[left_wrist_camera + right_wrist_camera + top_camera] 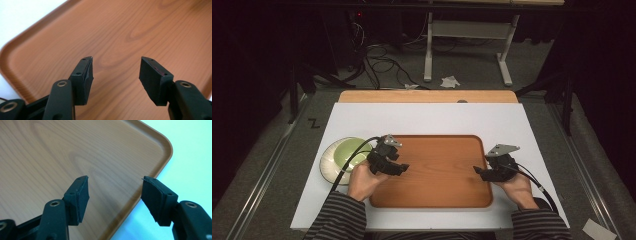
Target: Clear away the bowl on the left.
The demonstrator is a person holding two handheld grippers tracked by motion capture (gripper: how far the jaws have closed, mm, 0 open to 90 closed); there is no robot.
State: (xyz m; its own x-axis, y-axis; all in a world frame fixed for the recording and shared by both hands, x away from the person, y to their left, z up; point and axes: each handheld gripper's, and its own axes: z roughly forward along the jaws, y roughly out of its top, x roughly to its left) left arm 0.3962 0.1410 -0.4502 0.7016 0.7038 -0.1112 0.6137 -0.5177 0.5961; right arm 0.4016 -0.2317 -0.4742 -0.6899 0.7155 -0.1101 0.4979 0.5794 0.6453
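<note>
Both jaw pairs stand apart and hold nothing: left gripper point(398, 168) and right gripper point(482, 172) hover over the bare wooden tray point(437, 165). Swinging left could knock the stacked bowls point(343, 156) just beside the tray.

The left tongs point(116, 72) hang over the wooden tray point(140, 30), jaws spread wide with nothing but bare wood grain showing in the gap between them. The tray's raised rim curves round a rounded corner at the left, and beyond it sits a pale strip of white table point(22, 15). Each black jaw carries a dark pad point(153, 77) on its inner face.
</note>
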